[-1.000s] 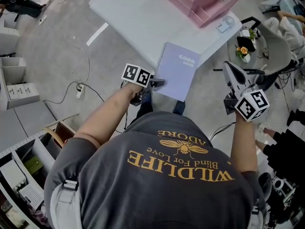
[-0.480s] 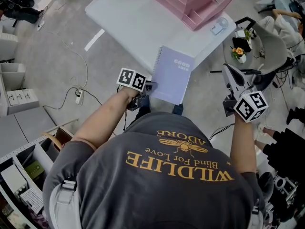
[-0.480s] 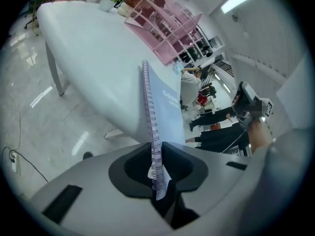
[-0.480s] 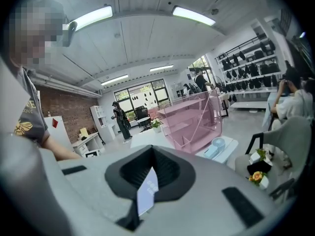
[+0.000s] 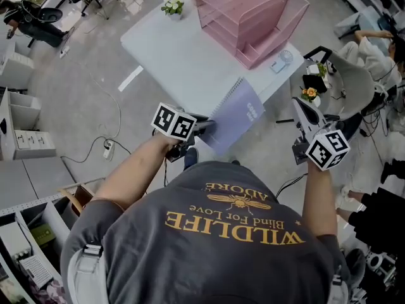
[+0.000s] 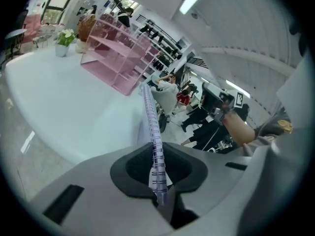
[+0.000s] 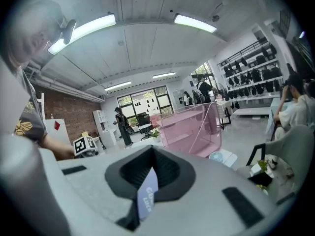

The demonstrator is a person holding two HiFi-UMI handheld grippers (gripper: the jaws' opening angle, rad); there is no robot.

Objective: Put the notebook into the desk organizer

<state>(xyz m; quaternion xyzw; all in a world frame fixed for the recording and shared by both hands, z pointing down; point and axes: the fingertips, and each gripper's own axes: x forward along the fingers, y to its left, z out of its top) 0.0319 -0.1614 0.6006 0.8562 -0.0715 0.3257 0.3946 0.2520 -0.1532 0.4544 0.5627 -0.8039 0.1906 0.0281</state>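
The lavender spiral notebook (image 5: 237, 114) hangs tilted above the white table's (image 5: 171, 56) near edge. My left gripper (image 5: 205, 128) is shut on its near corner by the wire spine. Its jaws have just been closing, with the notebook between them. In the left gripper view the spine (image 6: 153, 136) runs up out of the gripper (image 6: 160, 195) toward the pink desk organizer (image 6: 115, 58). That organizer (image 5: 253, 18) stands at the table's far end. My right gripper (image 5: 300, 106) hovers off the table's right side, shut and empty. The right gripper view shows the notebook (image 7: 146, 193) beyond its jaws and the organizer (image 7: 192, 127).
A small flower pot (image 5: 171, 5) and a small white device (image 5: 278, 62) sit on the table. A chair with flowers on it (image 5: 354, 75) and a seated person (image 5: 380, 40) are at the right. A power strip with its cable (image 5: 106, 149) lies on the floor at the left.
The left gripper closed on the notebook's corner and rose. The notebook came up from lying flat over the table edge and now tilts on edge. The right gripper shifted slightly.
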